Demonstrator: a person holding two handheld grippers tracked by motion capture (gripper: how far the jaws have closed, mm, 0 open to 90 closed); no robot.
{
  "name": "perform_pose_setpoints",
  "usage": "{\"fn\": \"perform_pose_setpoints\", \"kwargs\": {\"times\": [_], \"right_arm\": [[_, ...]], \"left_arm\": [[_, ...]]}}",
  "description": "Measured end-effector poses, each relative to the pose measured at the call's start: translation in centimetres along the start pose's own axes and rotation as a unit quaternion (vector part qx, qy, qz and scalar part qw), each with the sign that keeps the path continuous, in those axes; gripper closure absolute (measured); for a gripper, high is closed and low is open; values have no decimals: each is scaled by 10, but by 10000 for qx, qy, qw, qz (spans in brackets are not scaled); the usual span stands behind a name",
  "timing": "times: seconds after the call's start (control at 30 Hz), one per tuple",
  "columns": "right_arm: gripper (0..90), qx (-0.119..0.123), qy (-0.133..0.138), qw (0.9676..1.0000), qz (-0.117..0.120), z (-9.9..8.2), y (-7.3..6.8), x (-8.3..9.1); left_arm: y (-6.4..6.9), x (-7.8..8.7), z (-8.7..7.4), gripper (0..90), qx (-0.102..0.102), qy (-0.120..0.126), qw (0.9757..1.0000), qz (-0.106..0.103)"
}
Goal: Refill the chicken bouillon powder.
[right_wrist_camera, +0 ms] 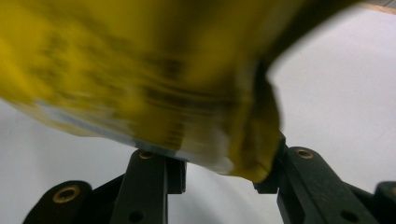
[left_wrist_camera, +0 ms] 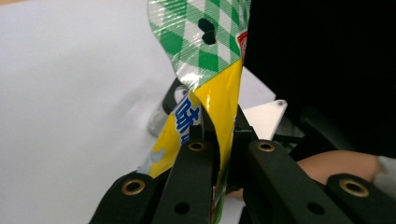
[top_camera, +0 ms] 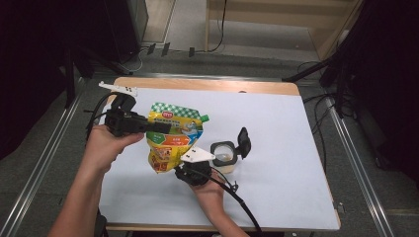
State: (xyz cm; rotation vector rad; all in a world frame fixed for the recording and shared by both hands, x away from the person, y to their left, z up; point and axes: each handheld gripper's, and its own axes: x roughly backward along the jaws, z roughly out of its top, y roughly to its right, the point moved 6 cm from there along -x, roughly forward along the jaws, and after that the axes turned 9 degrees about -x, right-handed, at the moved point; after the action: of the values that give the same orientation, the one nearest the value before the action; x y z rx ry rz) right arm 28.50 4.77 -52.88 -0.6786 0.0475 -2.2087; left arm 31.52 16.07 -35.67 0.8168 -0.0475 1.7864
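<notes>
A yellow stand-up pouch [top_camera: 174, 134] with a green checked top hangs above the white table sheet [top_camera: 281, 128]. My left gripper [top_camera: 157, 127] comes in from the left and is shut on the pouch's side edge. In the left gripper view the jaws [left_wrist_camera: 219, 140] pinch the pouch [left_wrist_camera: 217, 88] between them. My right gripper [top_camera: 187, 167] sits under the pouch's bottom corner. In the right gripper view its jaws [right_wrist_camera: 219, 165] stand apart, with the blurred pouch bottom [right_wrist_camera: 140, 79] resting over the tips and one corner touching the right jaw.
A small glass jar [top_camera: 223, 153] with its black hinged lid [top_camera: 243, 140] flipped open stands just right of the pouch. The sheet covers a wooden table [top_camera: 207, 84]. Dark stands and cables ring the table.
</notes>
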Motion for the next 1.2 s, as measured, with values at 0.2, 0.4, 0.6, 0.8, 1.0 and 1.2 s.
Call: {"fn": "perform_pose_setpoints", "kwargs": {"times": [0.2, 0.4, 0.6, 0.8, 1.0, 1.2], "right_arm": [[621, 373, -148, 9992, -45, -2, -2, 9], [623, 563, -268, 9980, 84, -1, -9, 21], [619, 791, -373, 9958, 280, 2, -19, 39], [601, 780, -493, 9946, 480, 1, -30, 47], [599, 632, -552, 9949, 560, -1, -30, 50], [603, 590, -612, 9942, 664, -2, -33, 51]], "left_arm": [[0, -6, 1, 900, -130, -51, 9996, 231], [1, -18, 1, 875, -172, -155, 9993, 301], [7, -37, 0, 831, -198, -277, 9992, 222], [9, -54, -3, 810, -210, -502, 9982, 262], [11, -65, -6, 795, -252, -599, 9974, 309], [12, -73, -9, 778, -232, -727, 9964, 383]]}}
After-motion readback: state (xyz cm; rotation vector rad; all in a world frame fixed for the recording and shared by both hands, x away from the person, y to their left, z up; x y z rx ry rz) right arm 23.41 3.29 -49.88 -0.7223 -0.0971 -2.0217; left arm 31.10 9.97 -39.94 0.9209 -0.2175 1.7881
